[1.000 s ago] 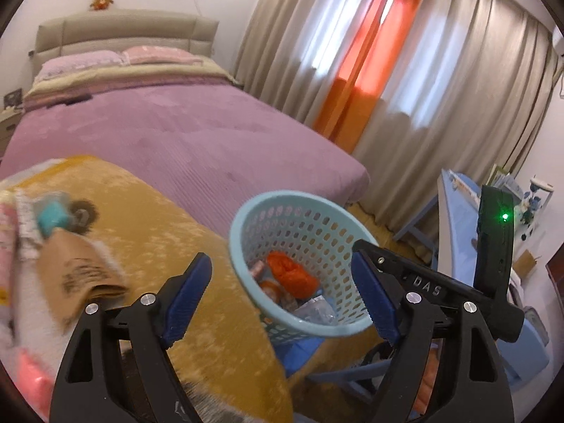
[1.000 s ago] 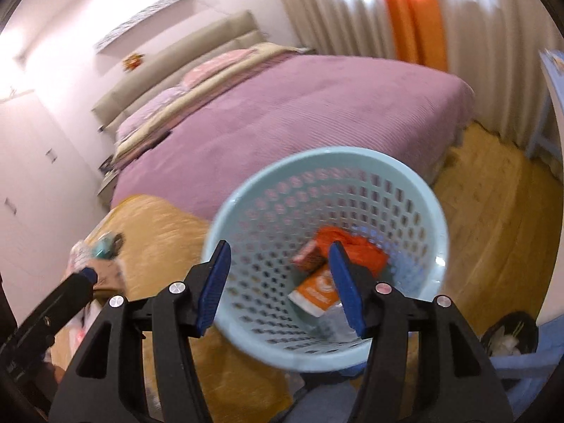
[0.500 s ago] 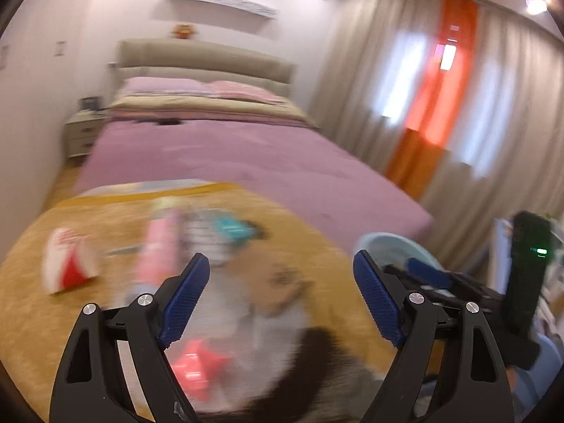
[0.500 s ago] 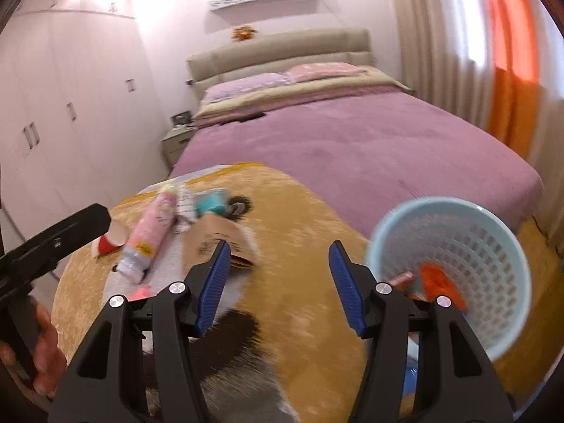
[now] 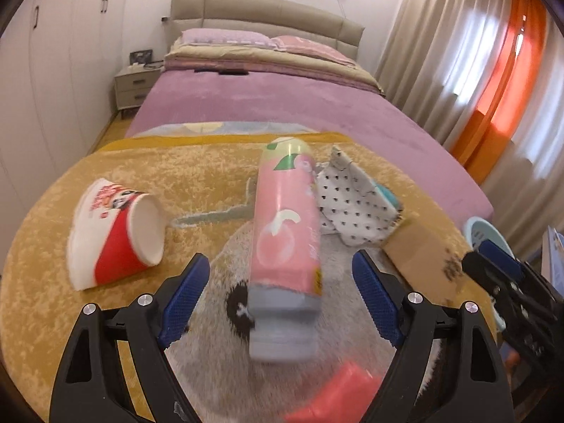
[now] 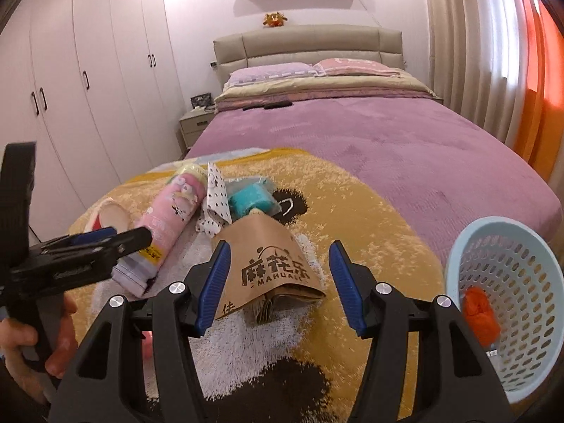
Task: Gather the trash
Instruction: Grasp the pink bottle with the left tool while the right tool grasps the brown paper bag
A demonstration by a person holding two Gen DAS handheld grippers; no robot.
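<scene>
A pink bottle [image 5: 285, 232] lies on the yellow panda rug [image 5: 197, 176], pointing away from me. My left gripper [image 5: 282, 296] hangs open just above its near end, pads apart from it. Left of it a red-and-white paper cup [image 5: 116, 236] lies on its side. In the right wrist view my right gripper [image 6: 278, 282] stands open over a brown paper bag [image 6: 271, 261], its pads off the bag. A pale blue basket [image 6: 507, 303] with an orange scrap [image 6: 479, 310] inside sits at the right.
A polka-dot wrapper [image 5: 352, 204] and a teal packet [image 6: 252, 202] lie behind the bottle and bag. A pink-red item [image 5: 342, 398] lies at the rug's near edge. The purple bed [image 6: 387, 148] lies beyond, with wardrobes [image 6: 70, 88] on the left and curtains on the right.
Both views have swung left from the basket to the trash on the rug. The bottle now lies before the left gripper and the paper bag under the right. Both stay open.
</scene>
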